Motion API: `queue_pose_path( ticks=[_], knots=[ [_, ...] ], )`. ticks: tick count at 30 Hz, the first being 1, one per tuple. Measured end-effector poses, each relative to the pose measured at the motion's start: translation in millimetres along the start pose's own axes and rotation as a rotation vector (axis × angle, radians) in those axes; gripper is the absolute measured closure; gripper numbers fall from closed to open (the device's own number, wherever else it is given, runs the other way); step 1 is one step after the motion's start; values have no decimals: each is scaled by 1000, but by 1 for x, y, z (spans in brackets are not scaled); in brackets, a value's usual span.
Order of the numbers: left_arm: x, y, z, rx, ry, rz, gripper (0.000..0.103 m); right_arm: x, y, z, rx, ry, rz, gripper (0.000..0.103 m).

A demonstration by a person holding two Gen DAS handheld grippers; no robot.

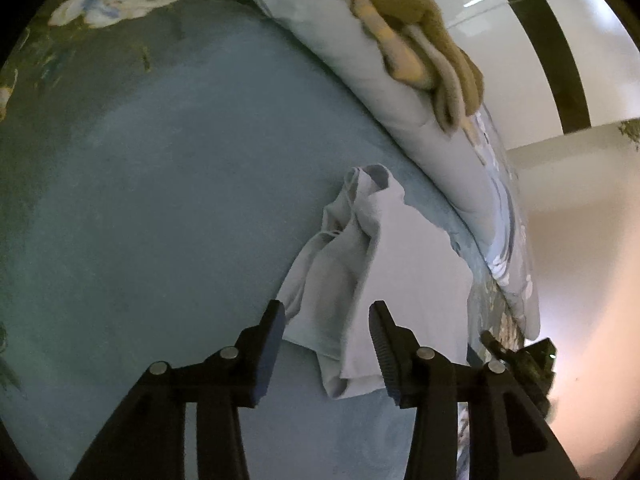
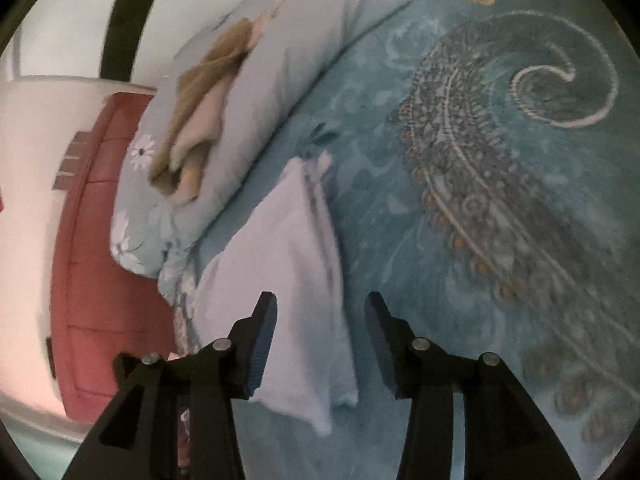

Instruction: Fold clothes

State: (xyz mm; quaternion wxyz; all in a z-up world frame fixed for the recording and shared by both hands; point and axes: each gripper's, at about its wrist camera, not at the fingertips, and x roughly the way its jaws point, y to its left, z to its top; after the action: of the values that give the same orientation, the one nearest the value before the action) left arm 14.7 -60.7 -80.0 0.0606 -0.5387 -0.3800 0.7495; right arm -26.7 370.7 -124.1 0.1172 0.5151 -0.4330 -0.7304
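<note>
A pale lavender garment (image 1: 384, 248) lies crumpled on the blue bedspread (image 1: 160, 200), its near edge folded over. My left gripper (image 1: 327, 316) hangs open just above that near edge, with the cloth lying between its fingers and neither pad pressing on it. In the right wrist view the same garment (image 2: 292, 248) stretches away as a long flat strip. My right gripper (image 2: 320, 300) is open over its near end. The left finger overlaps the cloth and the right finger stands over the bare patterned bedspread (image 2: 400, 200).
A rolled pale blue duvet (image 1: 360, 80) runs along the far side of the bed, with a tan garment (image 1: 420, 32) heaped on it. The same duvet (image 2: 288, 60) and tan garment (image 2: 200, 112) show in the right view. Beyond the bed edge is a red padded piece of furniture (image 2: 100, 280).
</note>
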Motion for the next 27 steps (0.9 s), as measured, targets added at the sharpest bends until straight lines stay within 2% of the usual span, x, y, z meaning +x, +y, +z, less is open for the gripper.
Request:
queue_pose_path(
  ticks=[5, 8, 13, 15, 20, 22, 24, 27],
  knots=[
    [3, 6, -7, -10, 27, -4, 53, 22, -4, 9, 54, -7, 34, 56],
    [4, 12, -6, -33, 26, -16, 53, 26, 2, 8, 26, 0, 33, 56],
    [-3, 20, 4, -66, -36, 5, 52, 38, 11, -7, -28, 111, 76, 56],
    [-3, 24, 10, -81, -56, 7, 44, 36, 11, -14, -52, 128, 79, 56],
    [19, 28, 24, -91, 13, -52, 41, 33, 3, -18, -33, 138, 92, 57],
    [27, 28, 28, -92, 38, -88, 38, 33, 4, -18, -37, 143, 85, 57],
    [31, 28, 31, -99, 53, -140, 30, 36, 7, -15, -45, 146, 81, 57],
    [40, 28, 33, -106, 98, -195, 27, 36, 5, -16, -41, 147, 90, 57]
  ],
)
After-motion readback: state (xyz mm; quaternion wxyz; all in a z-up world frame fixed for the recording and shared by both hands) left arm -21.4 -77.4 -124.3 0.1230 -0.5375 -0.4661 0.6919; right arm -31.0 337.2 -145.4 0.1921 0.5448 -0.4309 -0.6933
